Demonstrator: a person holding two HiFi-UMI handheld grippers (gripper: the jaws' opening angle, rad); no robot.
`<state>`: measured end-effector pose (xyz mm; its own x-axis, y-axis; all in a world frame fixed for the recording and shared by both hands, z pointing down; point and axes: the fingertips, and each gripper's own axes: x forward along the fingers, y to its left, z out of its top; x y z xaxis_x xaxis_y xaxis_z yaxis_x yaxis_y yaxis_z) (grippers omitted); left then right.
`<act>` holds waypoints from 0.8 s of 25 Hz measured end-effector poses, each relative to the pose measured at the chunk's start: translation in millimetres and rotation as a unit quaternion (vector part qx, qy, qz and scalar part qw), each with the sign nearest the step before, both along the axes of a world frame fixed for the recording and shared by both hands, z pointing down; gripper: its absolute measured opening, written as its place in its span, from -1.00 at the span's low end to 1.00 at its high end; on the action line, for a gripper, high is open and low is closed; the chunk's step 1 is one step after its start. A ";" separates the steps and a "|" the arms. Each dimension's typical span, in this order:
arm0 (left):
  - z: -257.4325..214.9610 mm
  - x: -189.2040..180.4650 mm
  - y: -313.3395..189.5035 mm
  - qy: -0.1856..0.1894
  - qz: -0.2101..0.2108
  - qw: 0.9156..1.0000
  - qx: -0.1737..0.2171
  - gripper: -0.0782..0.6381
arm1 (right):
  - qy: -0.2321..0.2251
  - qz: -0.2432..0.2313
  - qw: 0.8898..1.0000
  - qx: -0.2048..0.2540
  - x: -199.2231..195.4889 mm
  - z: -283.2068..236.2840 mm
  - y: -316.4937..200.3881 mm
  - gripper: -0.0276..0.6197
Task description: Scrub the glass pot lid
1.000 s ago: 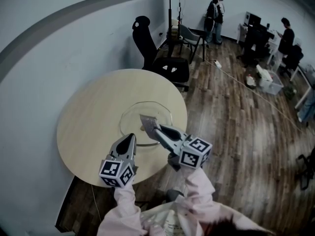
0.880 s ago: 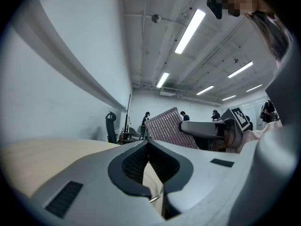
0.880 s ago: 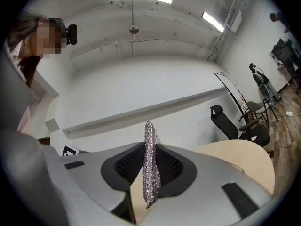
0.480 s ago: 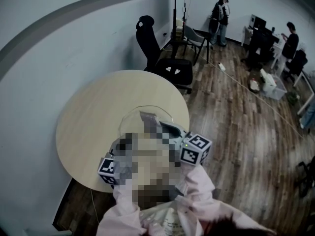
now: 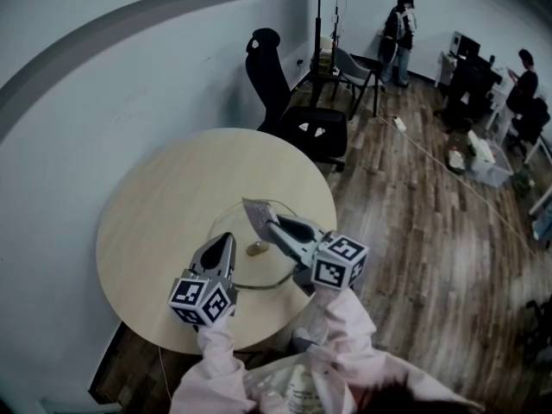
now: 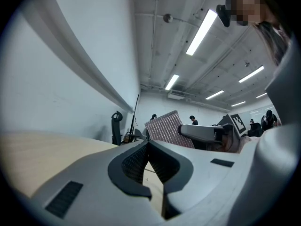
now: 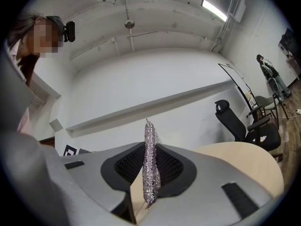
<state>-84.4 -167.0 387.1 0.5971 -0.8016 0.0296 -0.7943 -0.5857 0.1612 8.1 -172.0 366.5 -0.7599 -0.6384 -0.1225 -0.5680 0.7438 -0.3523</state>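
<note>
The glass pot lid (image 5: 231, 270) lies flat on the round table (image 5: 155, 205), its knob (image 5: 256, 248) at the middle. My right gripper (image 5: 272, 224) is shut on a silvery mesh scrub pad (image 5: 258, 211), held on edge over the lid's far rim. The right gripper view shows that pad (image 7: 150, 168) pinched upright between the jaws. My left gripper (image 5: 224, 243) is shut with nothing in it and hovers over the lid's left part; its closed jaws meet in the left gripper view (image 6: 147, 143). There the pad (image 6: 165, 128) and the right gripper (image 6: 207, 134) show ahead to the right.
A black office chair (image 5: 297, 115) stands just beyond the table's far edge. A grey wall (image 5: 103, 84) curves round the table's left and far sides. Wooden floor (image 5: 414, 231) stretches right, with people, desks and a bin far back.
Both grippers have moved away from me across the lid. The pad has gone from over the knob to the far rim, and the knob now shows.
</note>
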 end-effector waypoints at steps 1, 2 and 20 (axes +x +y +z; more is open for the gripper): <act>-0.1 1.6 -4.7 0.001 -0.003 1.000 -0.001 -0.79 | 0.000 -0.002 1.000 -0.002 1.6 0.3 -5.2 -0.65; 0.3 3.0 -8.6 0.002 -0.005 1.000 -0.003 -0.79 | 0.000 -0.004 1.000 -0.006 3.0 1.3 -9.6 -0.65; 24.8 3.0 -43.4 0.016 -0.037 0.998 -0.052 -0.79 | 0.012 -0.056 0.998 -0.037 -1.2 16.8 -62.4 -0.65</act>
